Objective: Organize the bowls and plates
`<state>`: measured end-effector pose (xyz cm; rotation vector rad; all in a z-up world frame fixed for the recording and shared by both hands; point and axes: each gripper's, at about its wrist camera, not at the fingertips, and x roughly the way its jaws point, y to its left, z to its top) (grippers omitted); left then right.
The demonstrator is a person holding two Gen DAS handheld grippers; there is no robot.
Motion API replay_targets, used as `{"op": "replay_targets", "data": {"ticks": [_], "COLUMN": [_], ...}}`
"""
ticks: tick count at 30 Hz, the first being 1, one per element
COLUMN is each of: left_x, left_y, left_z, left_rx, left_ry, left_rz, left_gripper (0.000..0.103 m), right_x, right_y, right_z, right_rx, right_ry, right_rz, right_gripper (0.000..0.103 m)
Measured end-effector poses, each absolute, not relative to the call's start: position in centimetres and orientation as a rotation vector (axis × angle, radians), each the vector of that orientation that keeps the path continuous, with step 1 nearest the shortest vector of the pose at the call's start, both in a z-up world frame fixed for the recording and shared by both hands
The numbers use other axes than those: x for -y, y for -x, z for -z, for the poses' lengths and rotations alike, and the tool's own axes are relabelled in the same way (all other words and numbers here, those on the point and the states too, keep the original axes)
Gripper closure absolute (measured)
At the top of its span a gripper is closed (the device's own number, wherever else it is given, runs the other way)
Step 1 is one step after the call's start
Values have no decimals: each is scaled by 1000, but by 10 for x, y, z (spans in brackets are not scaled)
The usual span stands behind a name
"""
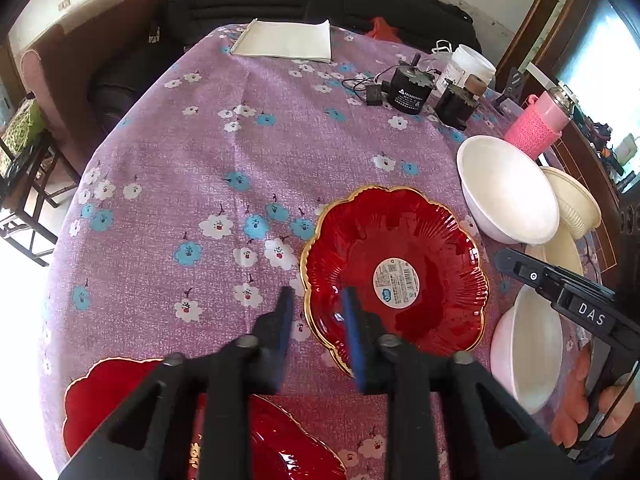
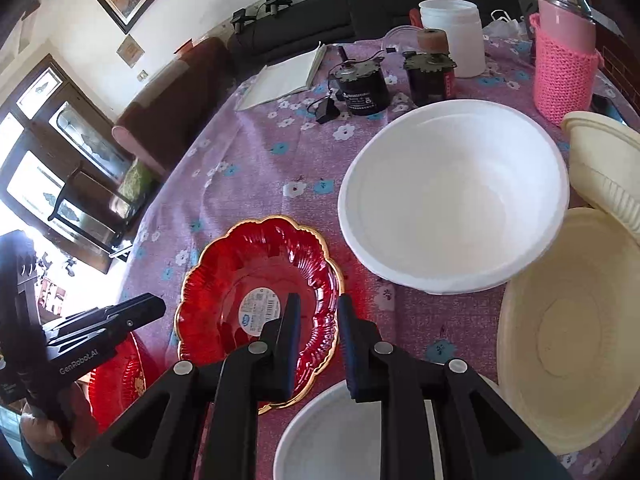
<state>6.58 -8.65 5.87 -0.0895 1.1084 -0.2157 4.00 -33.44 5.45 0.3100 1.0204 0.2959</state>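
A red scalloped plate with a gold rim and a white sticker lies on the purple flowered tablecloth; it also shows in the right wrist view. My left gripper is open, its jaws either side of that plate's left rim. A second red plate lies under it near the front edge. My right gripper is open over the first plate's right rim, above a white bowl. A large white bowl and cream bowls sit to the right.
At the table's far side stand a pink knit-sleeved bottle, a white tub, two black motors, and a folded white cloth. A dark sofa runs behind the table. A chair stands at the left.
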Motion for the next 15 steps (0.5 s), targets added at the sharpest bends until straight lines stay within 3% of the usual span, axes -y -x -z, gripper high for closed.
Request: {"op": "replay_targets", "data": {"ticks": [4,9,11,13,15], "left_x": [77,75,76,77,78], "left_y": [-75,-86,-91,-96,-100], "left_z": [-53,-42,-36,-29,-21], "left_rx": [-1141,-1172,-1184,-1209,-1234], "left_ry": [125,158,162,172,191], "left_rz": [213,245,248,250,249], "left_gripper": [58,57,65,84,93], "right_x": [335,337,336,335,334], "right_y": [-44,-51,-53,-53,-53], "right_z": [-48,-34,-31,-31,-31], "right_rx": [-1045,-1083,-1089,-1090,-1089], "right_ry": [-308,-286,-285,-280,-275], "right_rz": [-291,-260,-278,-282,-290], "right_gripper": [83,83,83,83,83]}}
